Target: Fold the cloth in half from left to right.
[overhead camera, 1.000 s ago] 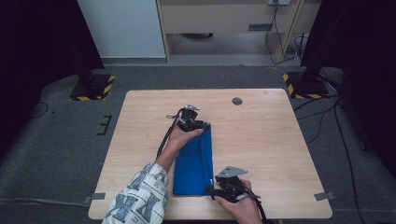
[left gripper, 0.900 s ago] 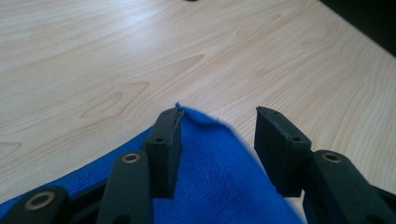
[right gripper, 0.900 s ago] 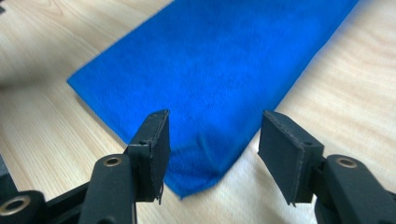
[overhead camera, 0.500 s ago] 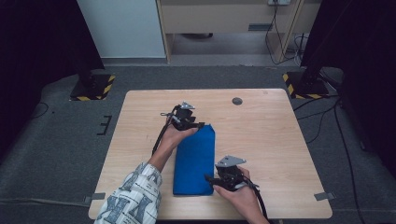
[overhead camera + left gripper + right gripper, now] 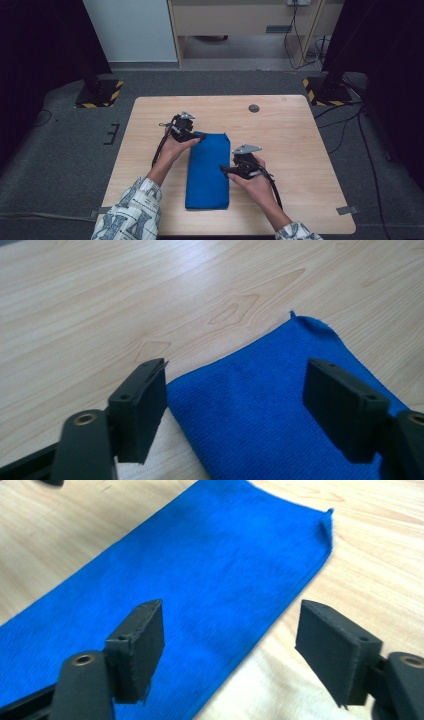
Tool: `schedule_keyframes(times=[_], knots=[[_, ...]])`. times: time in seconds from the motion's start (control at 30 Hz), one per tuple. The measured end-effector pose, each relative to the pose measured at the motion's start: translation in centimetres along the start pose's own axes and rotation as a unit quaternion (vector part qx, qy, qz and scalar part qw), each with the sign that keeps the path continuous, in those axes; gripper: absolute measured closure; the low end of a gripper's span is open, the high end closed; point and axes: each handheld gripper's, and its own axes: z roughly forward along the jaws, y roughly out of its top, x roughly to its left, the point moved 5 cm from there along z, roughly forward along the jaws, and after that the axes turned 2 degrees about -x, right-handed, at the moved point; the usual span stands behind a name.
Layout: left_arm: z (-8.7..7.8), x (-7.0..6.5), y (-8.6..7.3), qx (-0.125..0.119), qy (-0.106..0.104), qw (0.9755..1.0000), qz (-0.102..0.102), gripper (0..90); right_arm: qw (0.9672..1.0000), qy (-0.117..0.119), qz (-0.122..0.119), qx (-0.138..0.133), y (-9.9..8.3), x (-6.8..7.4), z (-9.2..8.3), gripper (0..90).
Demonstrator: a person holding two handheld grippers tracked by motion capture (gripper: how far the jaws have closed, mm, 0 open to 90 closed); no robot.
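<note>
Two grippers are mine, one in each hand, and both sit at the folded blue cloth [image 5: 208,169] that lies flat on the wooden table [image 5: 300,150], lengthwise away from me. My left gripper [image 5: 192,136] is at the cloth's far left corner; my right gripper [image 5: 226,170] is at the middle of its right long edge. In the left gripper view my jaws stand well apart after just opening, with the cloth's corner [image 5: 260,405] lying on the table between and beyond them, free of both pads. In the right gripper view my jaws have also just been opening and stand wide, straddling the cloth's edge [image 5: 200,580]: one pad is over the blue fabric, the other over bare wood, and neither presses on it. I hold nothing in either gripper. Beyond the cloth, toward the table's far edge, sits a small dark round disc [image 5: 254,108].
</note>
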Motion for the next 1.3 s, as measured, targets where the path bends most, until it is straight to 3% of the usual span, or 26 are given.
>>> schedule_keyframes(times=[0.2,0.5,0.67,0.97,1.3], knots=[[-0.2,0.4,-0.2,-0.008,-0.002,1.0,-0.003,16.6,0.9996,-0.026,-0.007,-0.001,1.5,-1.3,1.2,20.8],[-0.3,1.3,-0.8,-0.012,-0.001,0.9999,-0.001,12.9,0.9999,-0.012,-0.006,0.009,3.2,-2.0,3.5,16.8],[-0.6,1.6,-0.9,-0.017,0.004,0.9998,-0.008,12.9,1.0,-0.002,0.005,0.003,4.2,-2.4,4.1,16.4],[-0.7,2.1,-0.9,-0.025,0.017,0.9996,0.0,15.3,0.9999,-0.01,0.011,0.0,5.5,-3.2,5.1,18.3],[-0.6,2.6,-1.0,-0.03,0.009,0.9993,-0.019,15.3,0.9997,-0.023,0.005,0.008,6.7,-4.4,6.3,23.6]])
